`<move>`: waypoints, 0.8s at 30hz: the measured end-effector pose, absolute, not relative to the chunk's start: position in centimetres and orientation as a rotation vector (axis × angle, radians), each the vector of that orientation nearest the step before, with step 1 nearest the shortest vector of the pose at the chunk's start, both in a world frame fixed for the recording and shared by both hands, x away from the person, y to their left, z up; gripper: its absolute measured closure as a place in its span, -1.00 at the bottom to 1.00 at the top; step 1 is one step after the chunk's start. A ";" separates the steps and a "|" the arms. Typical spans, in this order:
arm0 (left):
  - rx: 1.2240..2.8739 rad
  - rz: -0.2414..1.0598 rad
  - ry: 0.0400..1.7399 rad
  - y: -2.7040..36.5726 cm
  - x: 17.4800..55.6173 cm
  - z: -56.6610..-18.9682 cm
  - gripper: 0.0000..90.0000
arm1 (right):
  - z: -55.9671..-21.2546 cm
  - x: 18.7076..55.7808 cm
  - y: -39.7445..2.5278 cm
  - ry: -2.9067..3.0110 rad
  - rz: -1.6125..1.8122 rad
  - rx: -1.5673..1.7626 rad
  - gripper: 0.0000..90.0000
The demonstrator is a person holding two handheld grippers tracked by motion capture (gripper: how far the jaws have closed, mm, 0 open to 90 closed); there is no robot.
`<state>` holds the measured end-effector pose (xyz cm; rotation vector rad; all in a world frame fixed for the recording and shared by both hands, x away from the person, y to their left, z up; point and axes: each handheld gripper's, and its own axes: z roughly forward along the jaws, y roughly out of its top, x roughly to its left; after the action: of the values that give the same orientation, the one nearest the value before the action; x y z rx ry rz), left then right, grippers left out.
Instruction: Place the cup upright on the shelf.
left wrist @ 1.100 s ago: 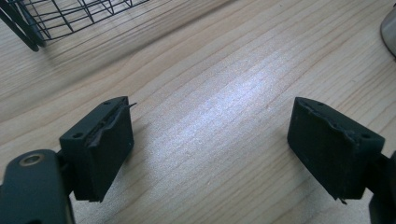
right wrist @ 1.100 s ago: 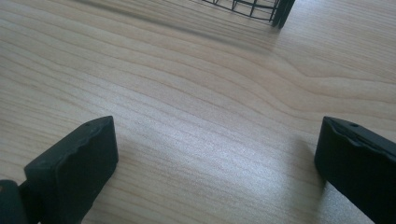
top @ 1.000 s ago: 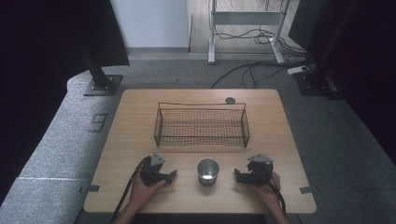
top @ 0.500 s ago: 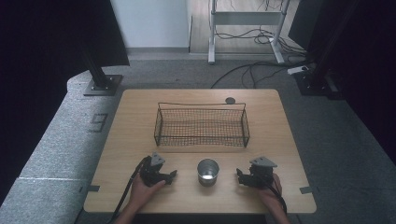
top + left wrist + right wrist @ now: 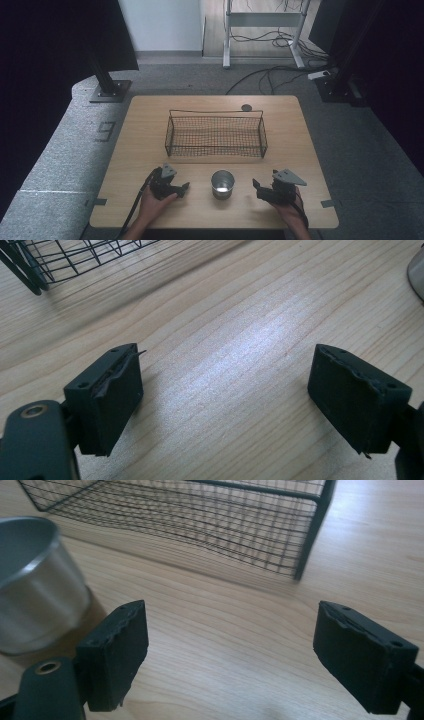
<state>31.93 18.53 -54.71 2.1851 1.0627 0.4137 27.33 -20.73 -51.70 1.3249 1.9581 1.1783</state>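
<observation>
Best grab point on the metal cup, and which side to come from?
Take the metal cup by its side wall, one jaw on each side. It stands upright with the mouth open, walls nearly straight. The right gripper is probably the better choice: open, beside the cup, jaws facing it. Come in level from the cup's right, clear of the wire basket behind.

one metal cup (image 5: 222, 183), one wire basket (image 5: 215, 134)

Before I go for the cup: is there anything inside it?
In the high view the metal cup stands upright with its mouth open, and its shiny bottom looks bare. The near inner wall is hidden by the rim, so a small item there cannot be excluded.
</observation>
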 end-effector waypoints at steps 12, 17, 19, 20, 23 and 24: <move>2.185 0.414 1.062 18.5 31.9 -54.7 -0.68 | -50.7 26.1 -18.9 1.990 1.250 1.248 -0.66; 2.185 0.414 1.063 18.5 31.9 -54.7 -0.68 | -50.4 25.8 -18.4 1.992 1.281 1.234 -0.65; 2.185 0.414 1.062 18.5 31.9 -54.7 -0.68 | -50.3 25.6 -18.1 2.007 1.293 1.223 -0.65; 2.185 0.414 1.063 18.5 31.9 -54.7 -0.68 | -50.3 25.5 -18.0 2.013 1.297 1.220 -0.65; 2.185 0.414 1.063 18.5 31.9 -54.7 -0.68 | -50.2 25.5 -17.7 2.023 1.304 1.217 -0.65; 2.185 0.414 1.063 18.5 31.9 -54.7 -0.68 | -50.2 25.4 -17.5 2.033 1.306 1.210 -0.65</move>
<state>31.93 18.53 -54.71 2.1851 1.0626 0.4137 25.39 -17.45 -50.20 1.2099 2.0333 1.3055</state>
